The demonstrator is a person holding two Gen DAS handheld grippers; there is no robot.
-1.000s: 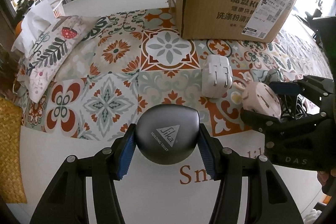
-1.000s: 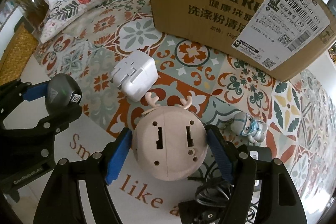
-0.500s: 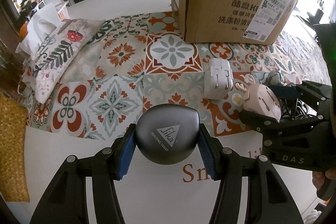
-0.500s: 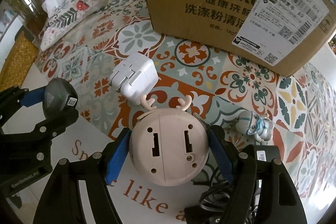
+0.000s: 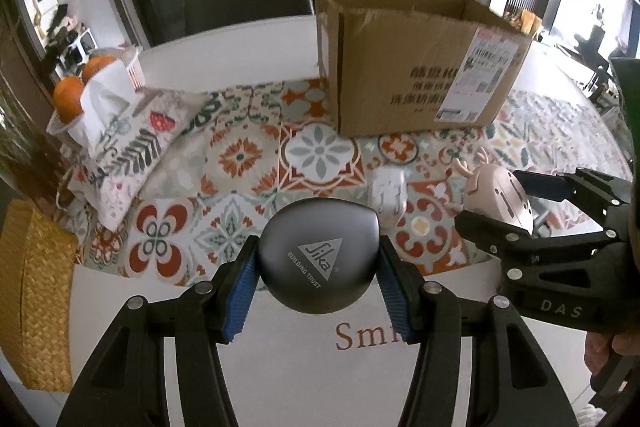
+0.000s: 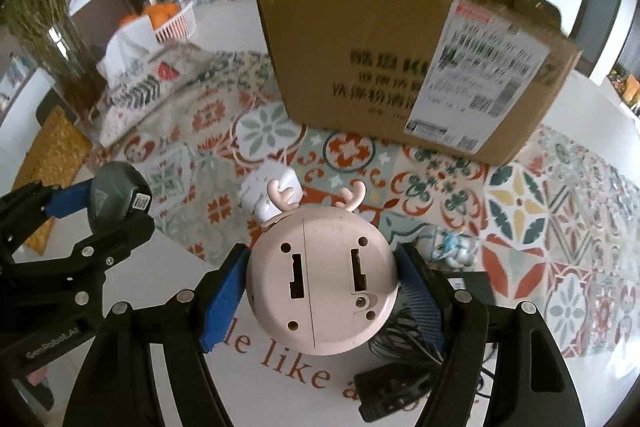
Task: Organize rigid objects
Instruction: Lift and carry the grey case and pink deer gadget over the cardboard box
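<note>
Your left gripper (image 5: 318,281) clamps a rounded dark grey case (image 5: 318,255) with a triangle logo. Your right gripper (image 6: 322,285) clamps a round pink gadget (image 6: 322,279) with antlers. Both are raised near the table's (image 5: 280,367) front edge.

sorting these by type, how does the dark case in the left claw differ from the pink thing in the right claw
The dark case is glossy charcoal with a white triangle logo; the pink gadget is matte pale pink with slots and screw holes showing. The case is a smooth pebble shape; the gadget is round with two small antlers on top. Both are rigid, palm-sized and clamped between blue pads, the case in the left claw, the gadget in the right claw.
</note>
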